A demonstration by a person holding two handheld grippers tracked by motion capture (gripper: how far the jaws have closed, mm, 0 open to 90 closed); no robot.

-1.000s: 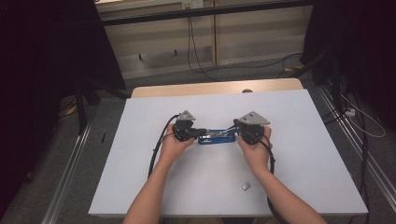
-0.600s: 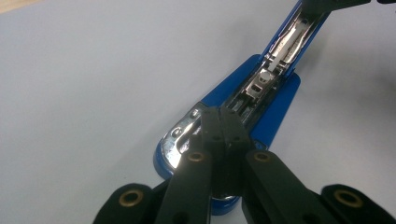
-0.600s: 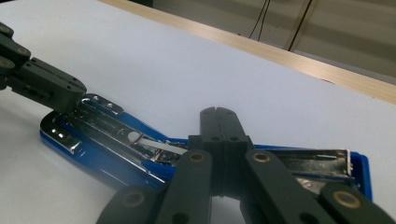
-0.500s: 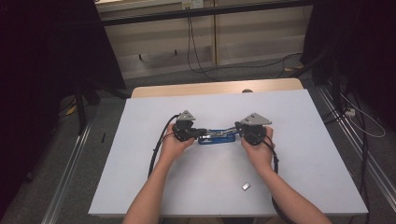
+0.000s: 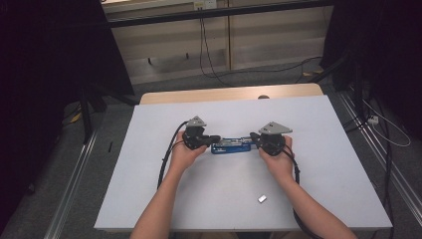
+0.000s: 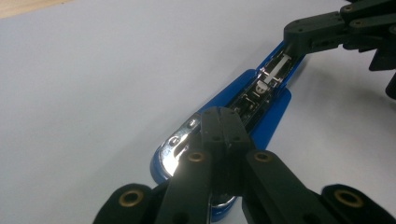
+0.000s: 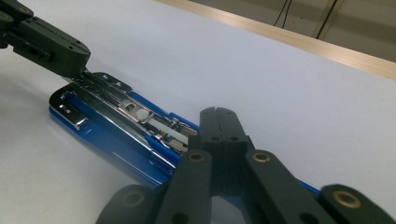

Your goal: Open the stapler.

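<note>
Right now a blue stapler (image 5: 232,145) lies flat on the white table (image 5: 323,149), roughly at its middle, with its long axis running left to right across the high view. It is opened out, so the shiny metal staple channel (image 7: 140,116) faces up along its length, with the blue plastic body showing on either side of it.

Both hands come in from the near edge of the table. The left tongs (image 5: 215,139) meet the stapler at its left end and the right tongs (image 5: 253,138) meet it at its right end, so the two point toward each other with the stapler between them.

Seen from the left gripper view, the left tongs (image 6: 219,126) have their jaws closed together, tips side by side with no gap, resting on the metal at the near end of the stapler (image 6: 261,100). Whether they pinch any part of it I cannot tell. At the far end the right tongs (image 6: 299,39) sit on the metal strip.

Seen from the right gripper view, the right tongs (image 7: 219,123) are likewise closed tip to tip over the near end of the stapler (image 7: 107,140), and the left tongs (image 7: 70,58) touch the far end of the channel.

A small grey metal piece (image 5: 262,198) lies on the table well apart from the stapler, nearer the person, beside the right forearm (image 5: 308,209).
</note>
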